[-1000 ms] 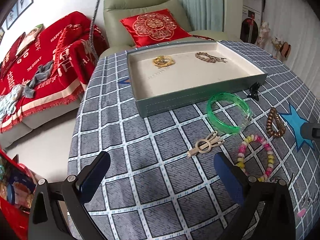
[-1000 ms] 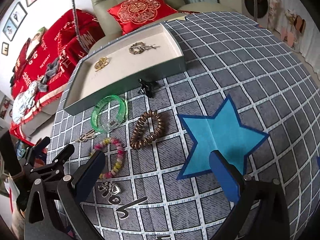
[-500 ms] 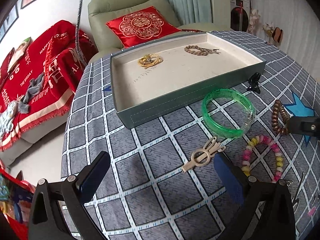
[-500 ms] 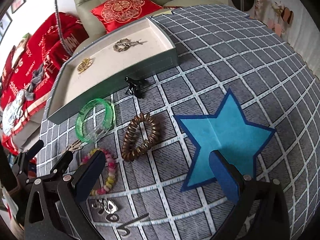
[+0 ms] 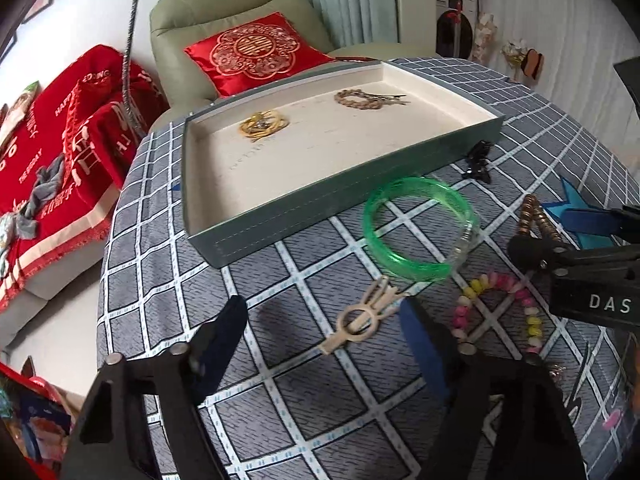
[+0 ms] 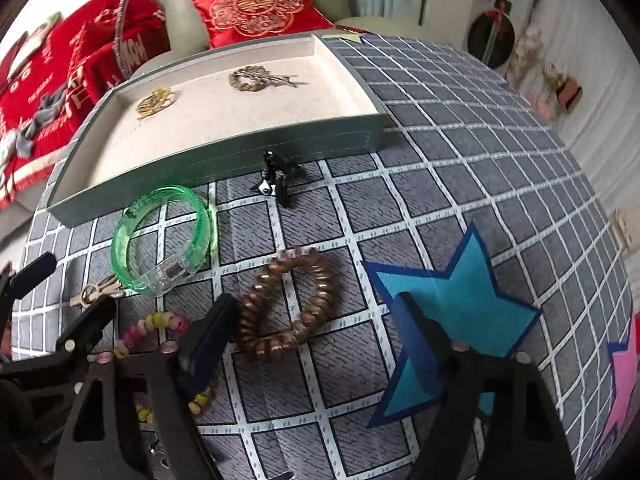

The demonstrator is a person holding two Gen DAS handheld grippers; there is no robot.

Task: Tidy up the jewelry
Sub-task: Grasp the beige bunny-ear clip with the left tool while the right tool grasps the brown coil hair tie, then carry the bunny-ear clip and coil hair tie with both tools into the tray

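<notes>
A beige hair clip [image 5: 360, 320] lies on the checked cloth between the fingers of my left gripper [image 5: 322, 306]. Its jaws are closing, and the pads stand clear of the clip. My right gripper [image 6: 316, 300] straddles a brown spiral hair tie [image 6: 288, 304]; its jaws are closing too, with the left pad close to the tie's edge. Behind them stands the grey-green tray [image 5: 340, 196] with a cream lining. It holds a gold piece [image 5: 262, 124] and a brown bead bracelet [image 5: 360, 98] with a hairpin.
A green bangle [image 5: 416, 270], a black clip [image 5: 478, 160] and a coloured bead bracelet [image 5: 500, 280] lie before the tray. A blue paper star [image 6: 452, 300] lies under the right finger. An armchair with a red cushion [image 5: 252, 52] stands behind the table.
Both grippers have moved forward and lower over the cloth. Their jaws have narrowed, the left one now around the beige clip, the right one around the brown hair tie.
</notes>
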